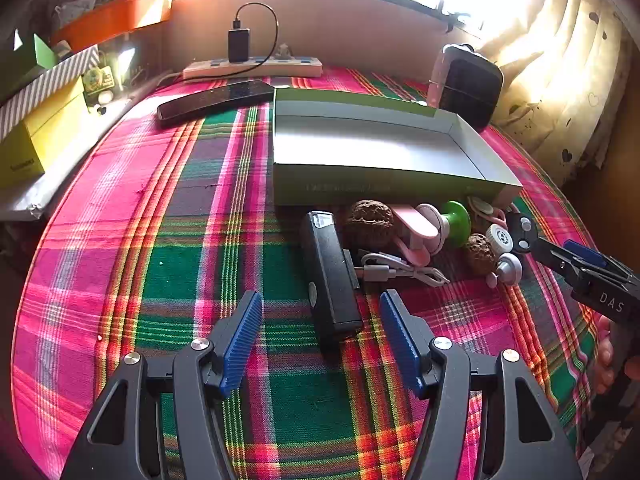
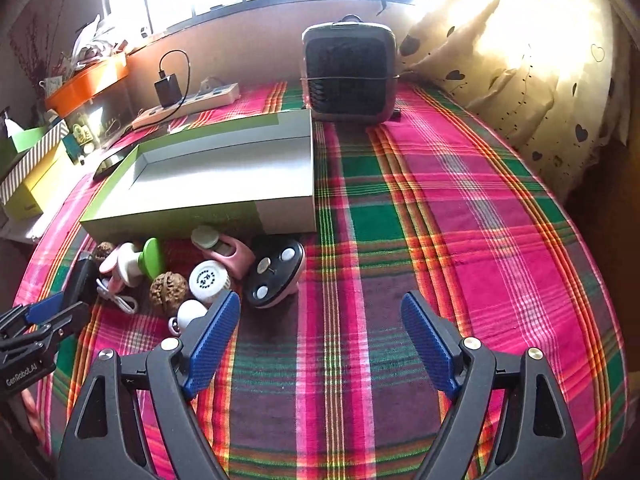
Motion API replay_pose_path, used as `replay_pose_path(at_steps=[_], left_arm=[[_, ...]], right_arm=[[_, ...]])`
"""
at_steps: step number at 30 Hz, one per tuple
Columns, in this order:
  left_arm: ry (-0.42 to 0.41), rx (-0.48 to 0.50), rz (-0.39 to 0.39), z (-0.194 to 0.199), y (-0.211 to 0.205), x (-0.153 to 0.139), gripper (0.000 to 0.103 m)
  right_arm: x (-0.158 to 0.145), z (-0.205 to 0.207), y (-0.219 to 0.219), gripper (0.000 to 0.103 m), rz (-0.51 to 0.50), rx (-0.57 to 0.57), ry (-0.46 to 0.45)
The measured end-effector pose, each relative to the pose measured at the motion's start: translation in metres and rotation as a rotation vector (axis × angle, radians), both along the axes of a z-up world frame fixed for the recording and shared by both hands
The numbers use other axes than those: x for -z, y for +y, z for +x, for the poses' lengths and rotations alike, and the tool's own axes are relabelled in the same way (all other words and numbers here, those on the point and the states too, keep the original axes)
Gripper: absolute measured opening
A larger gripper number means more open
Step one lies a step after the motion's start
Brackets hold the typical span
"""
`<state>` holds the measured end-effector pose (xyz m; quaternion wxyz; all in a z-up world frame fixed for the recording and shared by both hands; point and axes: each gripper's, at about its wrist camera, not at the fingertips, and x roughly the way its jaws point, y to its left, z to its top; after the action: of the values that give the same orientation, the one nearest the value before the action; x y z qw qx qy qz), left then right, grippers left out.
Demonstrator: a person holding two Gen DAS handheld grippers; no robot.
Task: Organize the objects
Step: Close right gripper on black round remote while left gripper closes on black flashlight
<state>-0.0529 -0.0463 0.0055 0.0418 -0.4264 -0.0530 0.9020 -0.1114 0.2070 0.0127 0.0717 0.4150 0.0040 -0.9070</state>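
Note:
An open green-and-white box (image 1: 372, 148) (image 2: 224, 176) lies on the plaid cloth. In front of it is a pile of small things: a black rectangular device (image 1: 330, 276), two walnuts (image 1: 368, 222) (image 2: 169, 287), a white cable (image 1: 400, 268), a pink-and-green toy (image 1: 440, 224) (image 2: 140, 260), a white cap (image 2: 209, 280), a black round massager (image 2: 276, 276). My left gripper (image 1: 320, 312) is open, its tips astride the near end of the black device. My right gripper (image 2: 320, 316) is open and empty, just right of the pile.
A small grey heater (image 2: 348, 76) stands behind the box. A power strip with a charger (image 1: 252, 66) and a dark phone (image 1: 216, 100) lie at the back left. Yellow and striped boxes (image 1: 36, 128) sit at the left edge; a curtain (image 2: 540, 60) hangs on the right.

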Motion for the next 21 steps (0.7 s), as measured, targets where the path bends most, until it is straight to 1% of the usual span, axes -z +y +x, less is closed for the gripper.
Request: replay_pose_path(at_steps=[9,15,21], left_arm=[[-0.004,-0.007,-0.009,-0.011,0.0,0.0,0.061],[-0.008,-0.008,-0.02,-0.018,-0.001,0.0,0.061],[-0.008,-0.012,-0.017,-0.022,-0.003,0.0,0.061]], right_arm=[[0.005,-0.015,-0.003,0.08,0.005,-0.015,-0.017],[0.008,-0.022,-0.005,0.075,0.005,-0.028,-0.03],[0.009,-0.025,-0.011,0.068,0.01,-0.06,-0.038]])
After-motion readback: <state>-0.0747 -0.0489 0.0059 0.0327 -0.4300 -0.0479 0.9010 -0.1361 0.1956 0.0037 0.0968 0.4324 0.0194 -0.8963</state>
